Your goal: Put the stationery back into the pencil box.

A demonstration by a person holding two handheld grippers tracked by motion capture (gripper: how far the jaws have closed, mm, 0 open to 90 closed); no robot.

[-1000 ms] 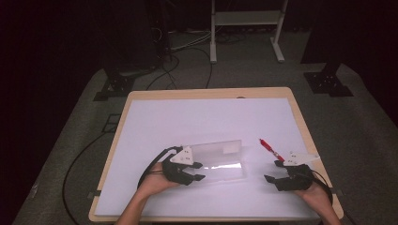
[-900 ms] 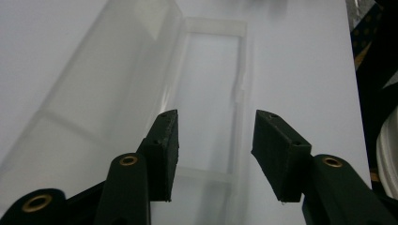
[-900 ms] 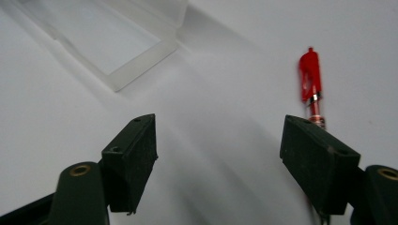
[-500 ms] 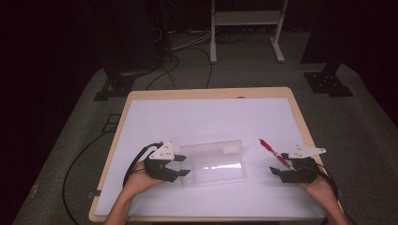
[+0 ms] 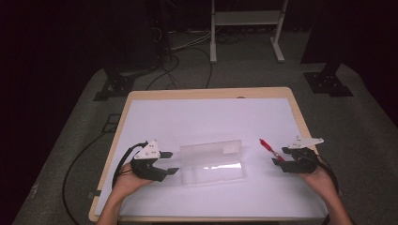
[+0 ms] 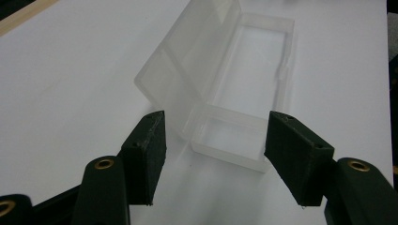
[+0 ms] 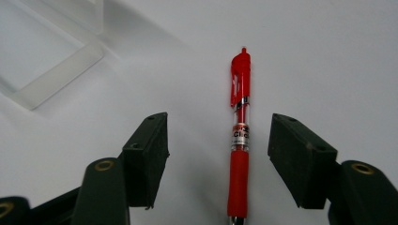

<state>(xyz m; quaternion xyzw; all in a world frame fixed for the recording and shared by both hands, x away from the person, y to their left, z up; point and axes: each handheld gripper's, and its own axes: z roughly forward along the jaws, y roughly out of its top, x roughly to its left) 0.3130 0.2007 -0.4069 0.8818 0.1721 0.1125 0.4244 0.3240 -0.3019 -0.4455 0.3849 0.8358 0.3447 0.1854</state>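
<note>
Left hand: enters from the lower edge of the high view, forearm angled up and right; its left gripper points level toward the clear plastic case.
Left gripper state: jaws spread and have just been opening; nothing pressed between them, with the near end of the case just ahead of the pads.
Right hand: enters from the lower right, right gripper pointing left at the red pen.
Right gripper state: jaws apart, just been closing; pads clear of the pen barrel, which lies between them.
Case: mid-table on the white tabletop, lid raised.
Left gripper view: hinged lid tilted open, empty tray.
Right gripper view: pen clip and printed label; case corner at upper left.
</note>
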